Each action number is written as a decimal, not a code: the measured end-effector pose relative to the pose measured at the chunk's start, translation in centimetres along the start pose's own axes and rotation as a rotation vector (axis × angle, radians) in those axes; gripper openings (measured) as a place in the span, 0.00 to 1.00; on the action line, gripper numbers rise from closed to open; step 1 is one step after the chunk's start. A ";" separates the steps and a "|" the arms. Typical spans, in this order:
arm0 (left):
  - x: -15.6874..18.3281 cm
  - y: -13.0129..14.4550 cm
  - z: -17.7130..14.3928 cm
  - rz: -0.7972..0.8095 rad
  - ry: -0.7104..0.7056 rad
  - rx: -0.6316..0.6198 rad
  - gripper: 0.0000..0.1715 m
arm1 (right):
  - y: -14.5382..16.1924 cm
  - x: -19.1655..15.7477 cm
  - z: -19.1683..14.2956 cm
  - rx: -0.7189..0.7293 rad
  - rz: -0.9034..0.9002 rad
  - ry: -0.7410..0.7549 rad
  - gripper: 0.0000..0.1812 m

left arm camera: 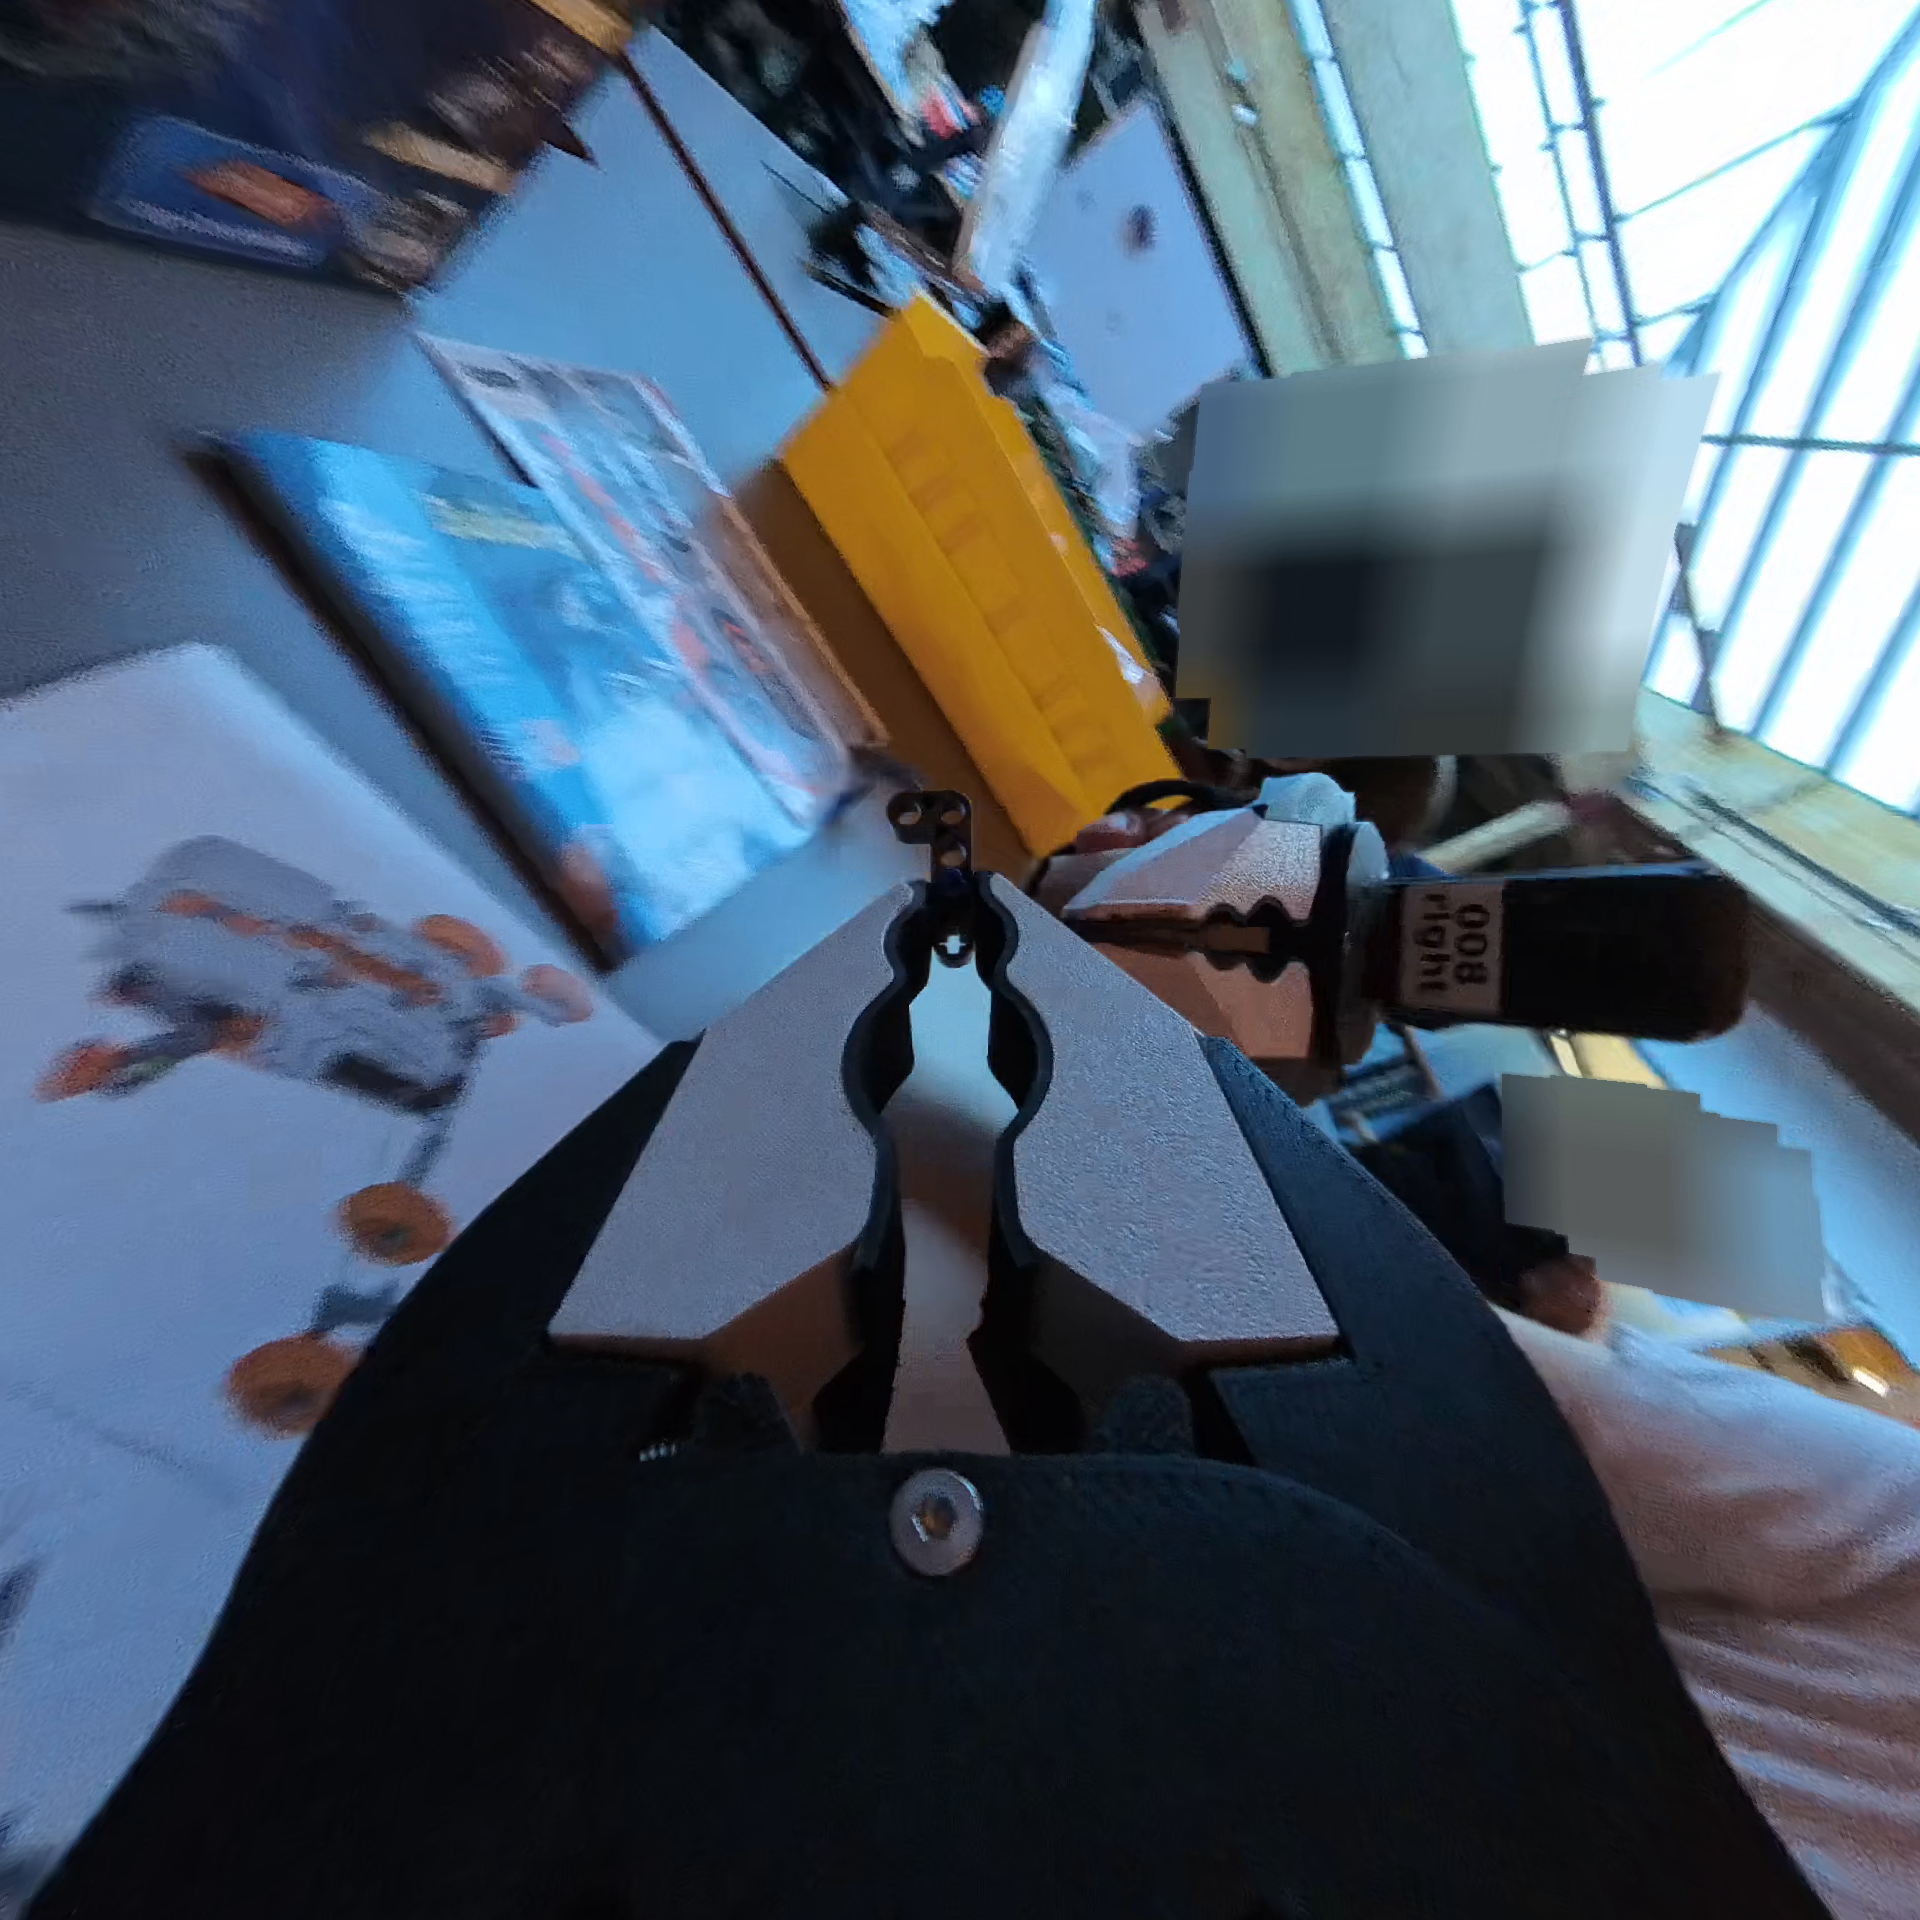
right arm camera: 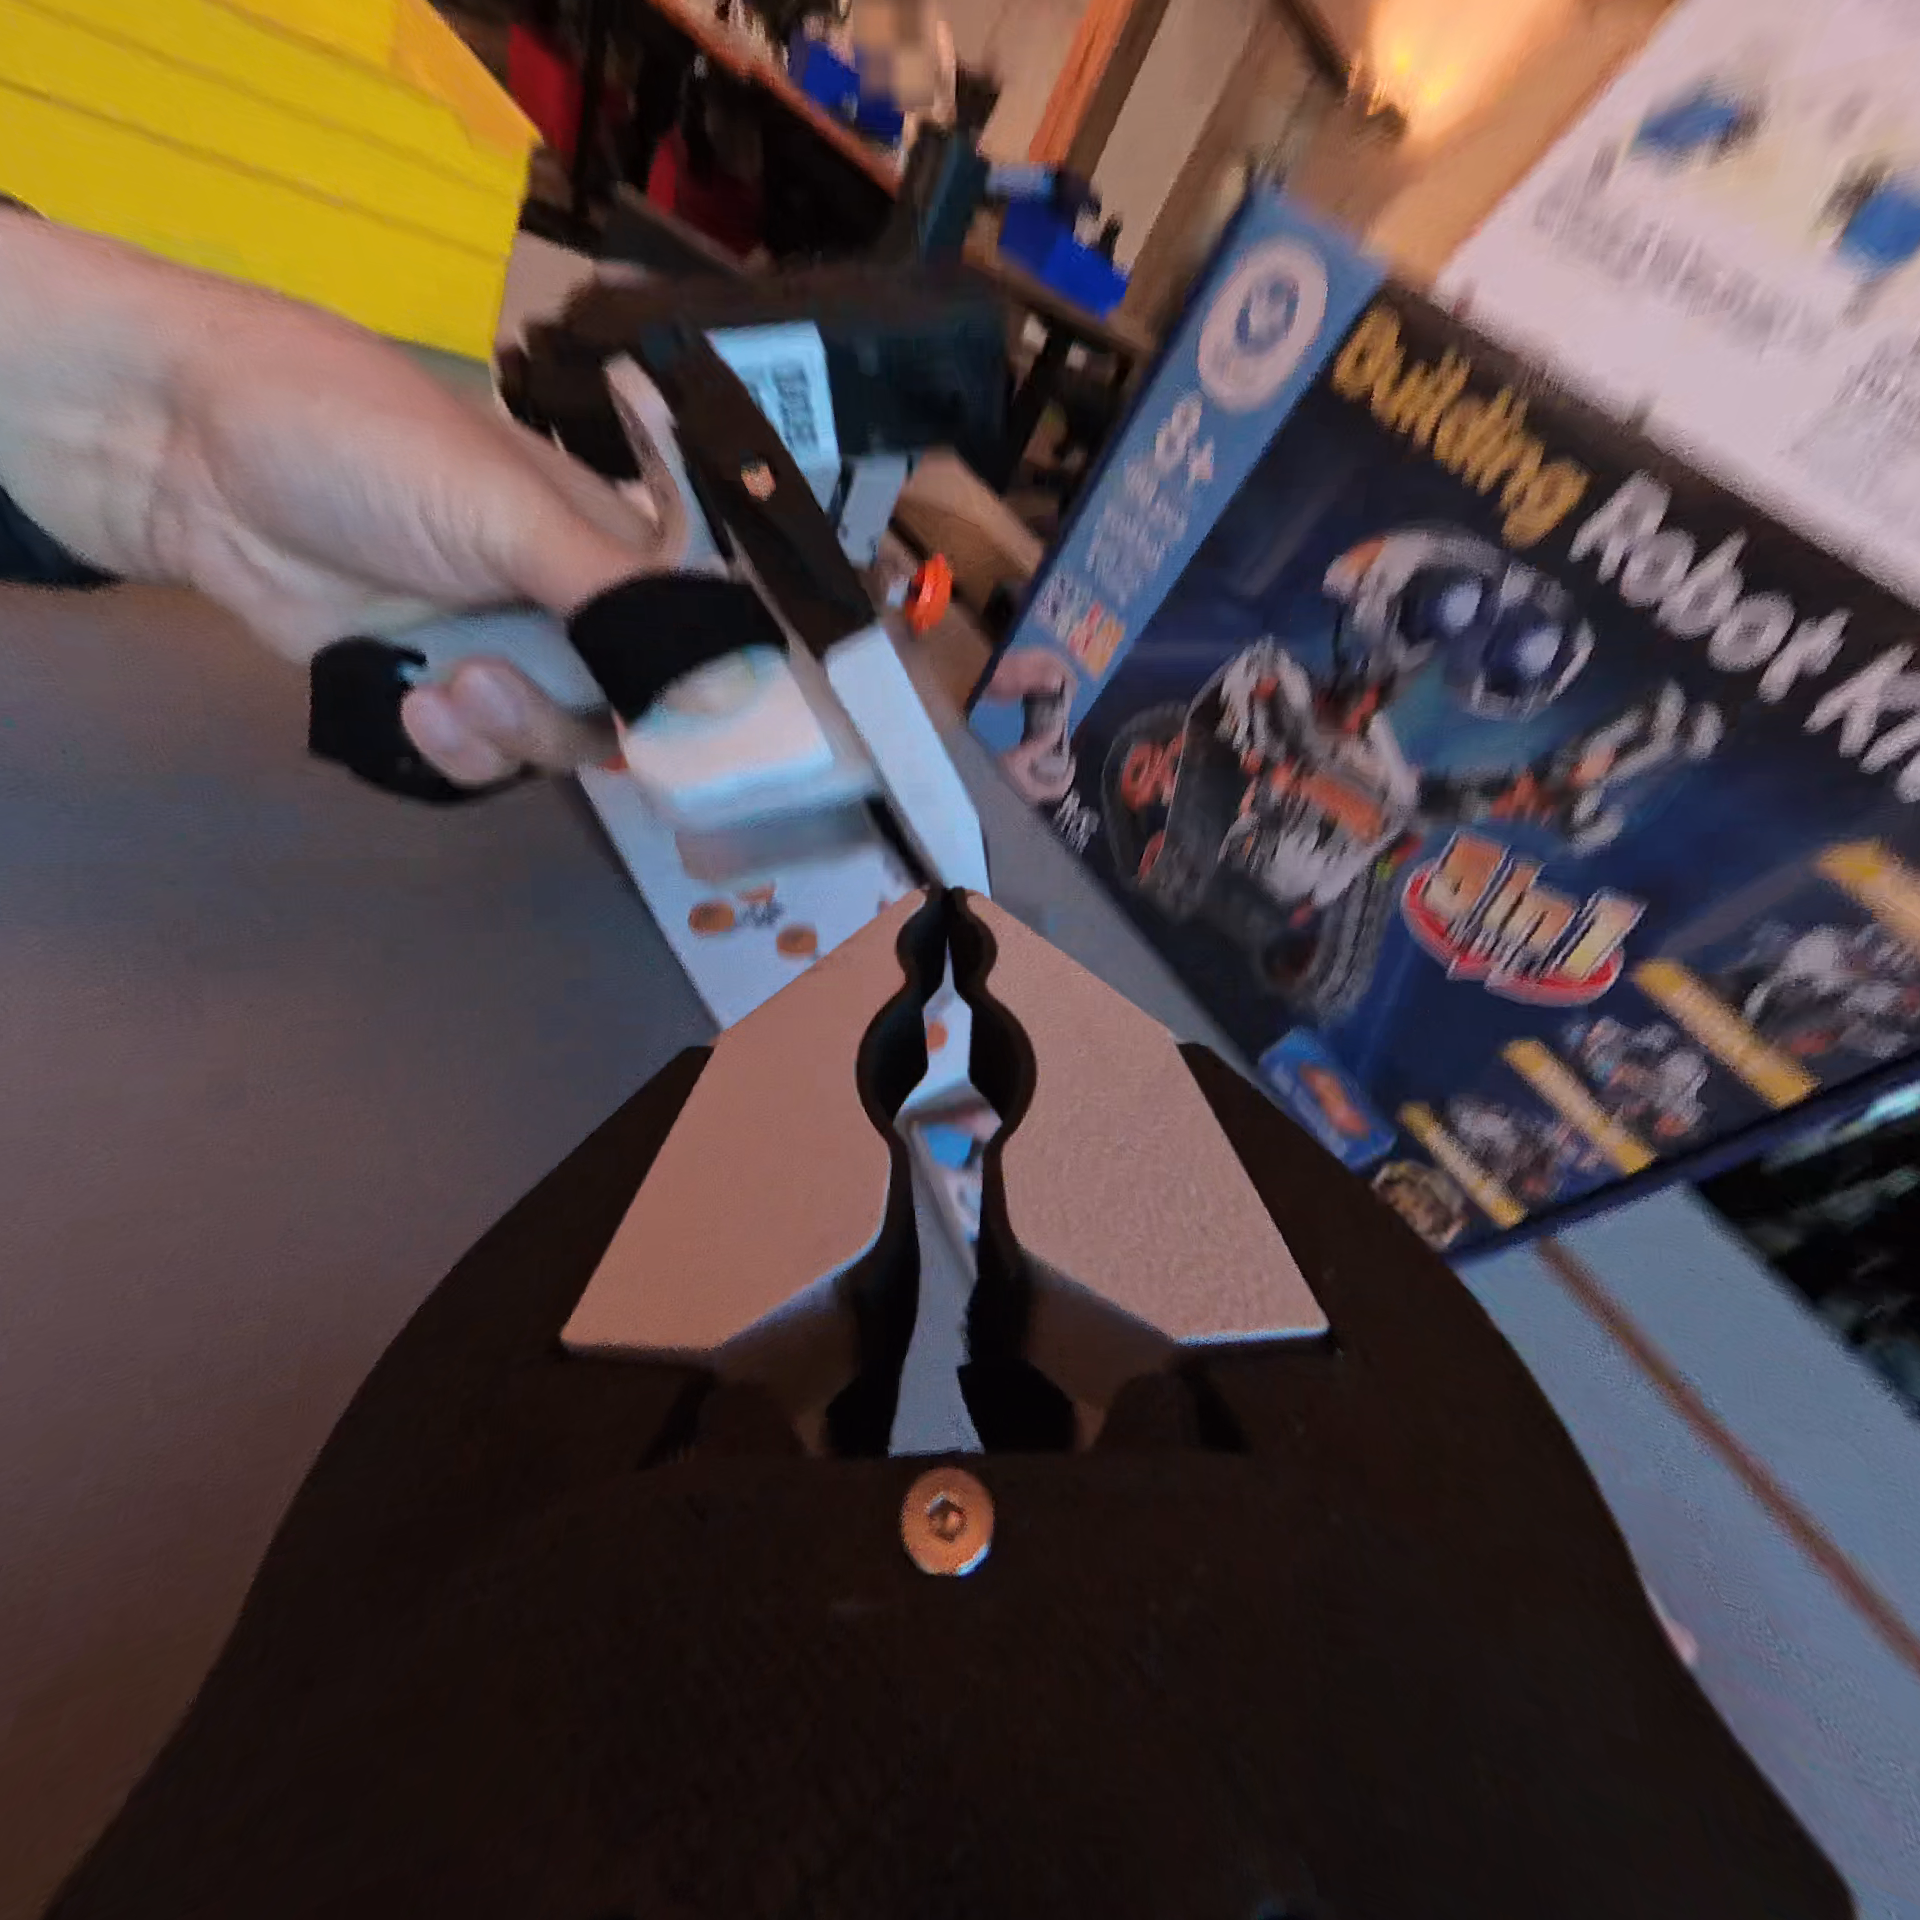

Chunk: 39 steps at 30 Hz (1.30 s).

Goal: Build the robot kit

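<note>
My left gripper [left arm camera: 948, 896] is shut on a small black L-shaped beam with round holes [left arm camera: 935, 831]. The beam sticks out past the fingertips, held in the air above the table. My right gripper [right arm camera: 948, 906] is shut, its pads touching along their length. It also shows in the left wrist view [left arm camera: 1081, 916], close to the right of the beam, pointing toward it with its jaws closed. In the right wrist view the left gripper's white fingers [right arm camera: 904, 748] come in from the upper left, held by a hand [right arm camera: 260, 468], and end just beyond my right fingertips.
A blue robot-kit box [right arm camera: 1455, 779] stands to the right; it also shows in the left wrist view [left arm camera: 540, 665]. A yellow bin [left arm camera: 977, 582] is behind. A white sheet with a robot picture [left arm camera: 208, 935] lies on the grey table [right arm camera: 208, 987]. Shelves and a window [left arm camera: 1766, 208] are farther off. Left and right tips are no more than a few centimetres apart.
</note>
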<state>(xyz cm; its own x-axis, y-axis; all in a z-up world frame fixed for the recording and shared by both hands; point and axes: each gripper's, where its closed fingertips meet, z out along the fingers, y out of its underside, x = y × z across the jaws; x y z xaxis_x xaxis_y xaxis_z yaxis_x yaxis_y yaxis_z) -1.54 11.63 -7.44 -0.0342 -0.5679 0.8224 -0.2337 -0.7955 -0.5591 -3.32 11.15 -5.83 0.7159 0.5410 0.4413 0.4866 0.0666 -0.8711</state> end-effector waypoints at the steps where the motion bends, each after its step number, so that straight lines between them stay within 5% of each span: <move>1: -0.7 -0.2 -0.5 0.005 -0.037 0.009 0.03 | 1.3 0.1 -0.1 -0.039 0.047 -0.029 0.00; 5: -0.8 -0.8 -1.7 -0.048 -0.009 0.029 0.03 | 2.8 4.0 -2.5 -0.084 0.079 0.050 0.00; 9: -0.7 -1.6 -3.1 -0.014 -0.031 0.042 0.03 | 5.3 9.0 -10.2 -0.298 0.195 0.233 0.08; 13: 0.0 -2.7 -4.4 0.010 0.002 0.068 0.03 | 10.8 8.6 -19.6 -0.644 0.438 0.325 0.14; 16: 0.3 -3.2 -4.7 0.036 0.007 0.075 0.03 | 14.6 7.4 -23.1 -0.929 0.437 0.271 0.15; 20: 1.3 -3.0 -4.2 0.081 0.017 0.044 0.03 | 16.8 7.0 -23.5 -1.311 0.281 0.022 0.16; 27: 2.4 -2.4 -3.7 0.116 0.023 0.006 0.03 | 21.0 9.1 -22.2 -1.656 0.131 -0.216 0.18; 35: 2.3 -2.5 -3.7 0.108 0.031 -0.004 0.02 | 21.8 7.6 -23.5 -1.738 0.327 -0.352 0.06; 39: 2.4 -2.3 -3.7 0.119 0.027 -0.015 0.02 | 20.3 6.0 -21.4 -1.554 0.418 -0.439 0.03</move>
<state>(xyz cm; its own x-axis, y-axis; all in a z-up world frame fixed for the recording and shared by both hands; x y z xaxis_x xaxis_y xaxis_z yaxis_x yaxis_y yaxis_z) -4.70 12.92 -3.77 -0.0885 -0.6518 0.7532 -0.2412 -0.7196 -0.6511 21.55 -2.24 -16.24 0.8617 0.5017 -0.0757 0.5040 -0.8289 0.2427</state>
